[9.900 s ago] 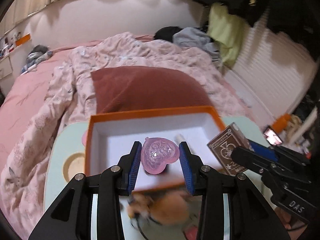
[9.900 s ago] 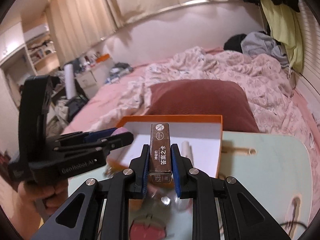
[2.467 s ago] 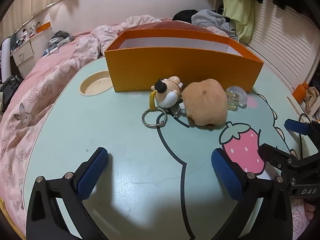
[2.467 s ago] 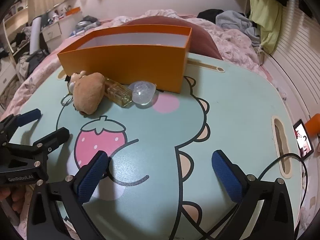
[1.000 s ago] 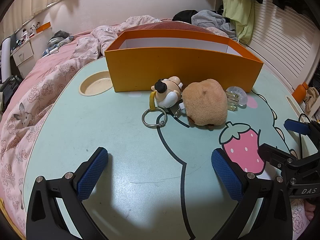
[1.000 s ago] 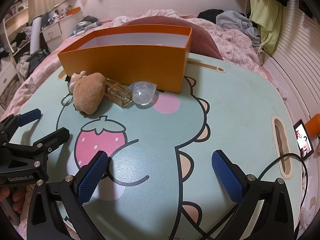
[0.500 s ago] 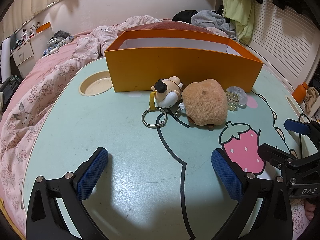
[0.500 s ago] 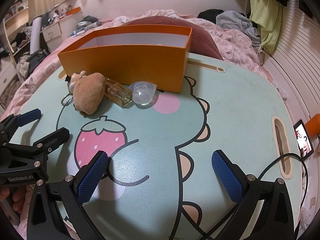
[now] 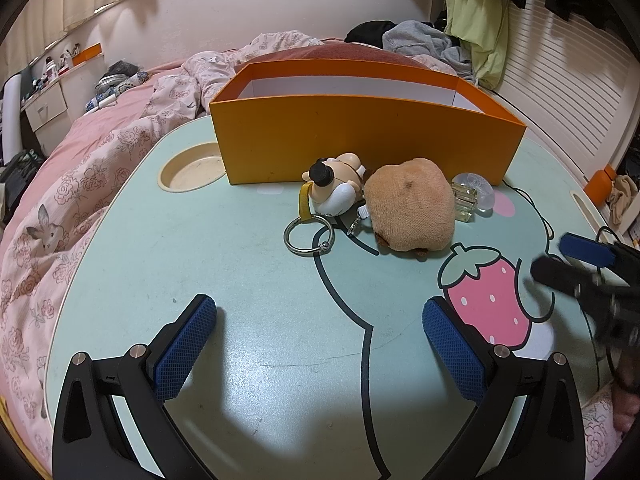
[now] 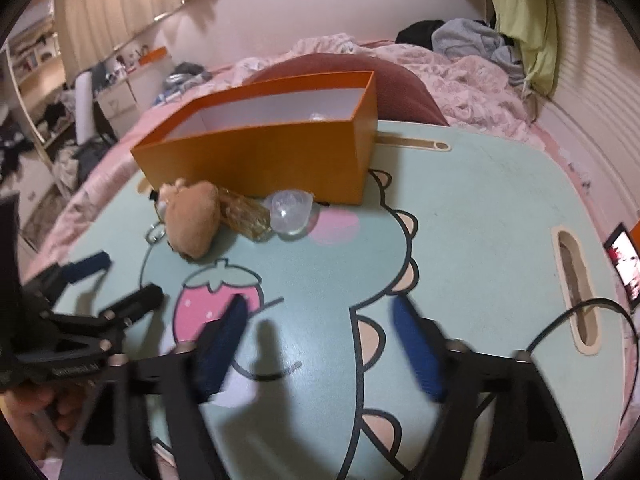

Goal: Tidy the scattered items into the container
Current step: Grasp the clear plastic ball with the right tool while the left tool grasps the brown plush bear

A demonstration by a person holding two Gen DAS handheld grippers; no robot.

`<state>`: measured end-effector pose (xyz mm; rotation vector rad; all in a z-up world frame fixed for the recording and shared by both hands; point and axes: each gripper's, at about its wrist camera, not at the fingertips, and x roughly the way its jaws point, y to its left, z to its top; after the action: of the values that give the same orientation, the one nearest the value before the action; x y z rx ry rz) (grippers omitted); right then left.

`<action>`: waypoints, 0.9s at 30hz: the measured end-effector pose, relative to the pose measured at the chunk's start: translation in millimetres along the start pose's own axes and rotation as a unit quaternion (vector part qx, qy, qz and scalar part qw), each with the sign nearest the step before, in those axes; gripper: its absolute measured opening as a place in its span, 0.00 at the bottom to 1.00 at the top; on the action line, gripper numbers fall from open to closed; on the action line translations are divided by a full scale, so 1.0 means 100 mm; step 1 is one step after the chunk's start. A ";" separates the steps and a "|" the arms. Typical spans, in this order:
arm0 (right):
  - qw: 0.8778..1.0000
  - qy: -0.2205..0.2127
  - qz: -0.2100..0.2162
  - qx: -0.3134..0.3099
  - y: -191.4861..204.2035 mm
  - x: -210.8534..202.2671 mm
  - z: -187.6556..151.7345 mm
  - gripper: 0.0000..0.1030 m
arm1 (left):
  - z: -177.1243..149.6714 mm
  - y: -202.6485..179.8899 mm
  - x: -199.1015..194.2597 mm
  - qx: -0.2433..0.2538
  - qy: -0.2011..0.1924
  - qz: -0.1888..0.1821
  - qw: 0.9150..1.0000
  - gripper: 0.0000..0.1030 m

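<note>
An orange box [image 9: 360,144] stands at the far side of the mint table [image 9: 224,248]; it also shows in the right wrist view [image 10: 256,160]. In front of it lie a small figure keychain [image 9: 336,192] with a metal ring [image 9: 308,236], a brown plush toy [image 9: 412,204], a small glass bottle [image 9: 464,204] and a clear round lid [image 9: 478,192]. The plush [image 10: 194,216], bottle [image 10: 248,216] and lid [image 10: 290,210] show in the right wrist view too. My left gripper [image 9: 320,332] is open and empty, well short of the items. My right gripper [image 10: 320,340] is open, empty and blurred.
A round cup recess [image 9: 190,172] sits left of the box. A slot [image 10: 576,284] and a black cable [image 10: 576,316] lie at the table's right side. A phone [image 10: 624,264] glows beyond the right edge. A bed with pink bedding [image 9: 80,168] surrounds the table.
My right gripper has lifted and tilted, its view now blurred and rolled, and its jaws stand narrower. The left gripper and the items have not moved.
</note>
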<state>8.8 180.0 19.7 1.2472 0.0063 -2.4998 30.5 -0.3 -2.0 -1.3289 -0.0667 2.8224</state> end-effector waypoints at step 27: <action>0.996 0.037 0.082 0.011 0.29 0.42 0.47 0.38 | 0.00 0.02 -0.02 -0.002 -0.002 -0.001 1.000 1.00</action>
<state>-42.3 132.1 20.3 1.2934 -0.1033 -2.3188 31.3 -2.4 -0.6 -1.3232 -0.0730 2.8248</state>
